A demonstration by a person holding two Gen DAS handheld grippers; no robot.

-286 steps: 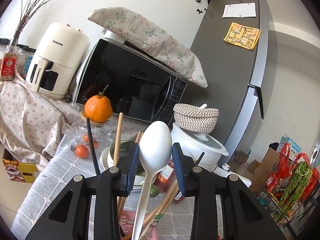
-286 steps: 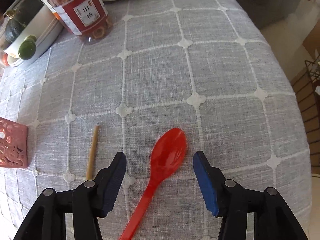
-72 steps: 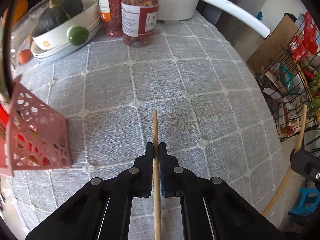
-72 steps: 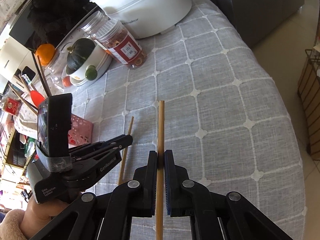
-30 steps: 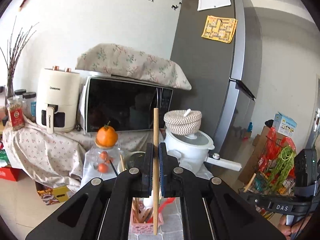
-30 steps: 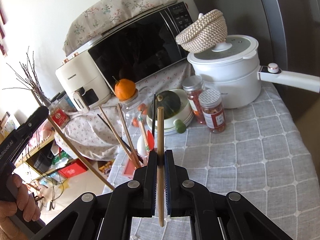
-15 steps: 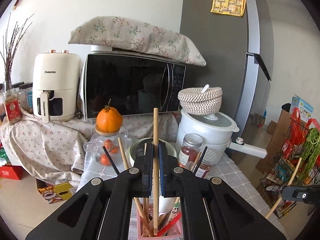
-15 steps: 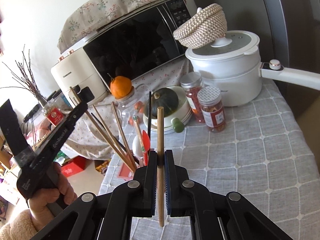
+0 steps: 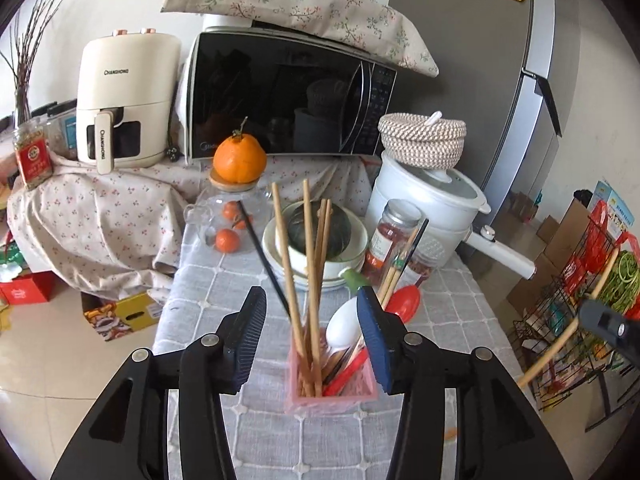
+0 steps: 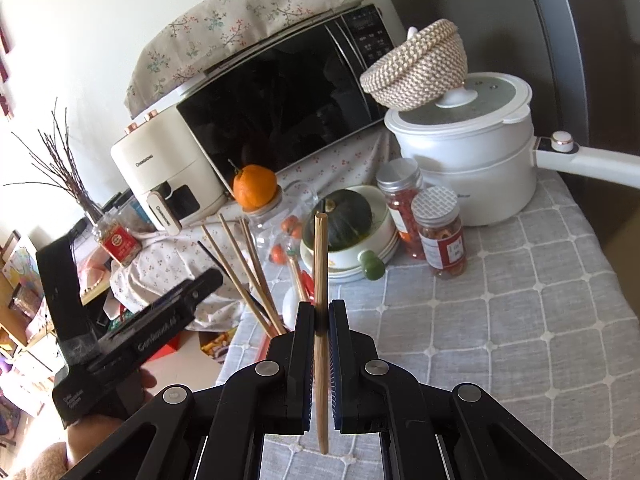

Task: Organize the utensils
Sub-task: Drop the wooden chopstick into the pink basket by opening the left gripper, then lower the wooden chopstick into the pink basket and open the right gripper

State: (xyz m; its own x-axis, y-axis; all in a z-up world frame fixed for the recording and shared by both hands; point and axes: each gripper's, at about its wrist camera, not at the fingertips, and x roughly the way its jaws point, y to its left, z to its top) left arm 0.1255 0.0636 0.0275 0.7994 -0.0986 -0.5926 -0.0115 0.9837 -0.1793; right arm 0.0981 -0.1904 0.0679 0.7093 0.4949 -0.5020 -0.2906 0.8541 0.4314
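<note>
Wrist views — same microwave (image 9: 288, 96) ahead

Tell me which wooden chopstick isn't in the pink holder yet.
The light wooden chopstick clamped upright in the right gripper. The other wooden chopsticks already stand in the pink perforated utensil holder, below the open left gripper.

The left gripper (image 9: 312, 336), clamped on a wooden chopstick half a second ago, now has its jaws spread wide. That chopstick (image 9: 309, 280) now stands in the pink holder (image 9: 332, 394) with the other utensils. The holder sits lower and nearer in the left wrist view.
</note>
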